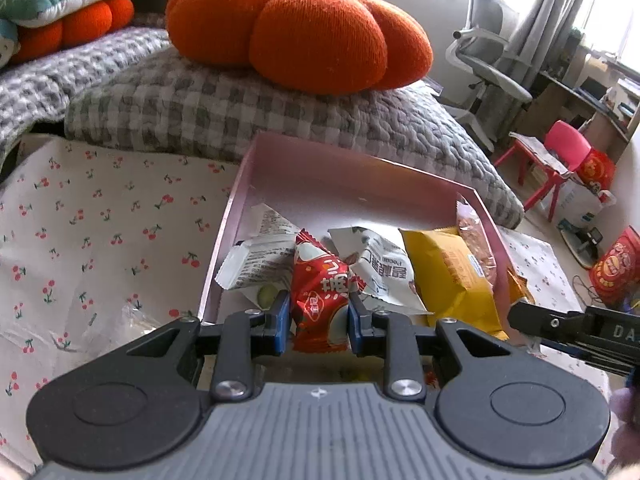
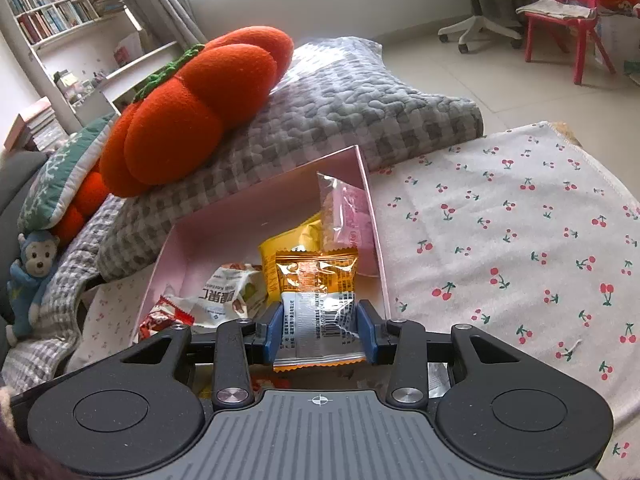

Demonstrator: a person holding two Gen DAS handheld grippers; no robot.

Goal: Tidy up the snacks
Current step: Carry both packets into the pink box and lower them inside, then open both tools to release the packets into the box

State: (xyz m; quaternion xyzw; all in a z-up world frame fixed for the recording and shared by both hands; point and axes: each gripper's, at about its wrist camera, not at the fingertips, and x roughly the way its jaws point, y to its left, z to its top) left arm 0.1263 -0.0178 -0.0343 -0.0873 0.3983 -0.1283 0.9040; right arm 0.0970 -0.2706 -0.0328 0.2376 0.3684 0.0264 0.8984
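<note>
A pink box sits on the cherry-print cloth and holds several snack packets. My left gripper is shut on a red snack packet at the box's near edge. Beside it lie white packets and a yellow packet. In the right wrist view, my right gripper is shut on an orange snack packet over the near right part of the box. The red packet, a white packet and a pink packet show there too. The right gripper's body shows at the left wrist view's right edge.
A grey checked quilt with an orange pumpkin cushion lies right behind the box. Cherry-print cloth spreads on both sides. A blue monkey toy is at the left. An office chair and red chair stand beyond.
</note>
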